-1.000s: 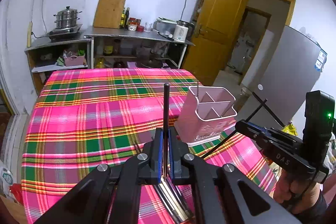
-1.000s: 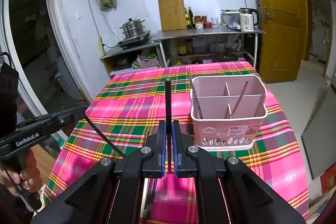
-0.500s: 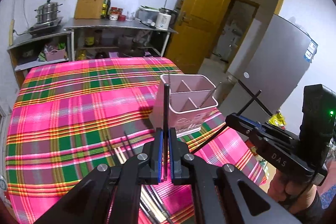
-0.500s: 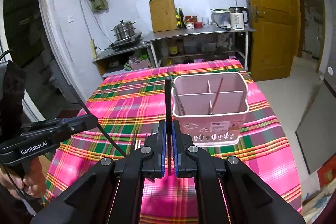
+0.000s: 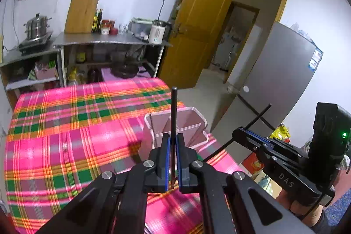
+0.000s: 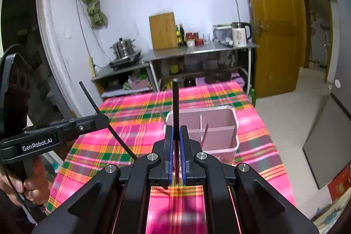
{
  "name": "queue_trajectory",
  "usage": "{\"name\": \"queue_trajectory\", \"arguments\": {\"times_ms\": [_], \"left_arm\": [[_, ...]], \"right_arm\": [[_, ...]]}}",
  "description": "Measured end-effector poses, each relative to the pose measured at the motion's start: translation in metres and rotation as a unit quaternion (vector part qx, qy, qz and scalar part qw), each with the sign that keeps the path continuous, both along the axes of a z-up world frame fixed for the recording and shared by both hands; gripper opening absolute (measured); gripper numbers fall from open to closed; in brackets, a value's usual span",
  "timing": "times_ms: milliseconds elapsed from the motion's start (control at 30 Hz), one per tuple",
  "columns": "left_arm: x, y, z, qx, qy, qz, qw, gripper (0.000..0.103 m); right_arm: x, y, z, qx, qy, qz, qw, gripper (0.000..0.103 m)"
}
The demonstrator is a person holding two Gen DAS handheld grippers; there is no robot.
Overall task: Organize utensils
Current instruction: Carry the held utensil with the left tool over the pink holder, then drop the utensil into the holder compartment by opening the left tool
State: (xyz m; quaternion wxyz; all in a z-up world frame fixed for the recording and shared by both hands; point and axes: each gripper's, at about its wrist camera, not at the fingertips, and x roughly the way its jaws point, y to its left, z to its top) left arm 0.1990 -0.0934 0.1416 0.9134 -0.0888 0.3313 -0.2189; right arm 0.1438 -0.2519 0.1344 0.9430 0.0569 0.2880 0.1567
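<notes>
Left wrist cam: looks fwd along left gripper [image 5: 172,159], from above the table's near edge, tilted down; pink utensil caddy [image 5: 175,126] close, just past fingertips.
Right wrist cam: same fwd-down aim along right gripper [image 6: 176,157]; caddy [image 6: 219,131] just beyond, right of fingers.
Shared: caddy, plaid tablecloth [image 5: 65,124], back shelf [image 6: 197,50], door; each sees the other gripper.

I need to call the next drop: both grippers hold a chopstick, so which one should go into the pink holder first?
Probably the right. The right gripper is shut on its chopstick, directly over the near wall of the pink holder. The left gripper, also shut on a chopstick, sits nearer the holder's left corner.
</notes>
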Motion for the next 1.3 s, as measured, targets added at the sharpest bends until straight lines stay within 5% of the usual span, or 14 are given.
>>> {"name": "queue_trajectory", "arguments": {"times_ms": [300,533,1300], "left_arm": [[0.028,-0.007,0.04,-0.005,-0.028,0.005,0.9996,0.005],[0.052,-0.018,0.044,0.008,-0.037,0.01,0.9992,0.005],[0.095,-0.027,-0.061,0.032,0.049,0.009,0.9982,0.005]], "right_arm": [[0.023,-0.009,0.038,0.0,-0.041,-0.017,0.999,0.005],[0.044,-0.011,0.041,0.002,-0.046,-0.025,0.999,0.005],[0.088,0.005,-0.05,-0.014,0.047,-0.017,0.999,0.006]]}}
